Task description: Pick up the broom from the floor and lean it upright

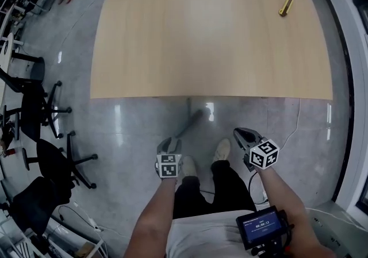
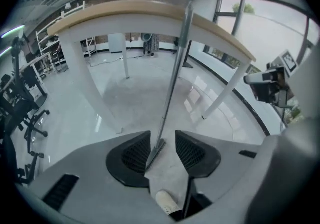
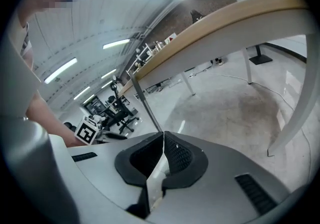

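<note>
While looking down past the two hand-held tools, finding the long broom with the slim grey metal handle [image 1: 192,122] already standing close to upright: planting its bristle head on the glossy grey floor [image 1: 132,130] just beyond the person's white shoes [image 1: 221,150] and resting its upper handle against the near edge of the broad pale wooden tabletop [image 1: 213,38]. Judging the task as all but finished, with only a clean retreat left to make.

Showing the left gripper [image 2: 162,134] released, jaws spread wide, the handle rising in the gap beyond them and neither dark ribbed pad pressing on it. Showing the right gripper [image 3: 163,135] clenched on nothing, jaws meeting tip to tip, hanging to the right of the broom and apart from it.

Guessing at trouble from here: leaning on a thin, smooth table edge at a single spot, so risking a sideways slide of the handle to left or right and a fall to the floor. Risking also a skid of the bristle head toward the near side on the shiny surface, with no brace behind it. Fearing a knock from the open left jaws, or from a shoe close by the bristles, during the pull-back. Leaving aside the black office chairs [image 1: 54,165] at far left and the small brass-coloured cylinder [image 1: 286,5] on the far right of the tabletop, both well apart from the broom.
</note>
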The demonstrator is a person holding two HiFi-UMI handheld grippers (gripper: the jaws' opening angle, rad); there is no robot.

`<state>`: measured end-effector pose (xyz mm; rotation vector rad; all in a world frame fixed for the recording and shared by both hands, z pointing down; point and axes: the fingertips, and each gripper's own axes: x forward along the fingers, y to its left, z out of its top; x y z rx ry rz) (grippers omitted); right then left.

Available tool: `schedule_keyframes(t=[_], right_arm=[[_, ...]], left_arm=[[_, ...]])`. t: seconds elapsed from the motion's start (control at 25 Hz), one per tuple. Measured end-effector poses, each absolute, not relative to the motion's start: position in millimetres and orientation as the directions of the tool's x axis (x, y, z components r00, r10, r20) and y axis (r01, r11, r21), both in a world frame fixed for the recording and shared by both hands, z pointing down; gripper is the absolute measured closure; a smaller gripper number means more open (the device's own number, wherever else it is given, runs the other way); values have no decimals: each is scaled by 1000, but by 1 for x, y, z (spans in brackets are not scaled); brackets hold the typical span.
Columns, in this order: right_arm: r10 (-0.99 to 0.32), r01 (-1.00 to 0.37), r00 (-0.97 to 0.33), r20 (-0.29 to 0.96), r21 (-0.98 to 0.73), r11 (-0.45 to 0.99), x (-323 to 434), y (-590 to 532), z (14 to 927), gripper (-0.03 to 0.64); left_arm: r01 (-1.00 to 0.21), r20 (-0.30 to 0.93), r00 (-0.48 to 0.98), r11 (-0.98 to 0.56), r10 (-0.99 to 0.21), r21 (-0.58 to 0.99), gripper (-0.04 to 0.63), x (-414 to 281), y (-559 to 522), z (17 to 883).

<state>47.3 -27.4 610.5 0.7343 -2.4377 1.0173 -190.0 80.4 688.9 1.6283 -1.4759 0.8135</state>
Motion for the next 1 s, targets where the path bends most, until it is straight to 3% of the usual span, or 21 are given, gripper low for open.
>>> schedule_keyframes(t=[0.2, 0.56, 1.0], right_arm=[[-325, -593, -782, 532, -472, 653, 37, -21, 574, 598], [-419, -641, -751, 511, -410, 649, 46, -5, 492, 598], [-467, -609, -791, 396, -424, 671, 15, 37, 407, 598]], left_arm=[[-987, 806, 162, -87, -569, 136, 456, -202, 84, 641], [-977, 691, 208, -111, -692, 184, 568, -239, 109, 537], [-899, 488, 434, -326, -757, 294, 580, -227, 107, 427]])
